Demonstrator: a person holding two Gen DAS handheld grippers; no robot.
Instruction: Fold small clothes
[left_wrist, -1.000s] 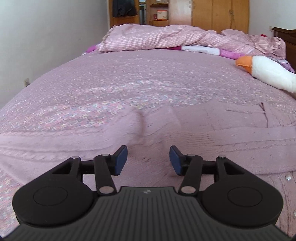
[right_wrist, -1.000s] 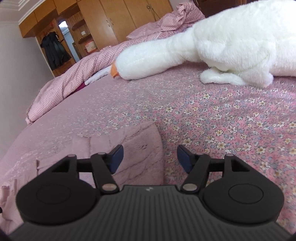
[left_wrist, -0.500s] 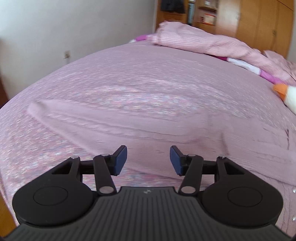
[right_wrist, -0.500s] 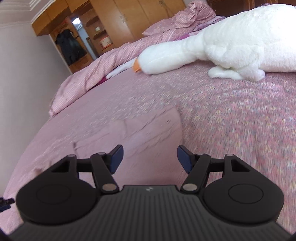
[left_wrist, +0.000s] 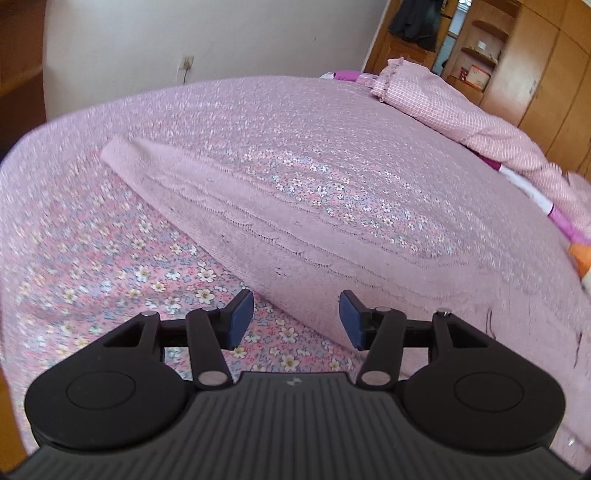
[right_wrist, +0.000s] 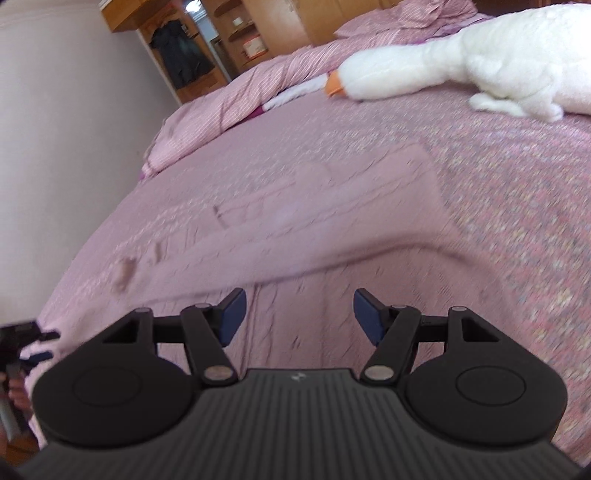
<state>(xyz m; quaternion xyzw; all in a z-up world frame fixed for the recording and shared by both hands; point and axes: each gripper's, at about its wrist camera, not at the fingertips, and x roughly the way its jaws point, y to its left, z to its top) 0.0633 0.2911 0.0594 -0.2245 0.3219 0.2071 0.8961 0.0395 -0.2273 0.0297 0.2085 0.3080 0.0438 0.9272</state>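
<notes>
A pale pink knitted sweater (left_wrist: 295, 229) lies flat on the floral bed cover. In the left wrist view one long sleeve runs from the far left cuff (left_wrist: 114, 153) toward the near right. My left gripper (left_wrist: 295, 319) is open just above the sleeve's near edge, nothing between its blue pads. In the right wrist view the sweater (right_wrist: 314, 221) is blurred, its other sleeve stretching to the upper right. My right gripper (right_wrist: 297, 315) hovers open over the sweater body, holding nothing. The other gripper (right_wrist: 29, 347) shows at the far left edge.
A white plush goose (right_wrist: 461, 66) lies on the bed's far right. A rumpled pink checked quilt (left_wrist: 461, 114) is piled at the far end. Wooden wardrobes (left_wrist: 535, 66) and a white wall (left_wrist: 184, 40) stand behind. The bed's left edge (left_wrist: 22, 155) drops off.
Both grippers have pulled back and swung left while staying open. The left view now shows the whole left sleeve and bed edge; the right view now takes in the sweater body.
</notes>
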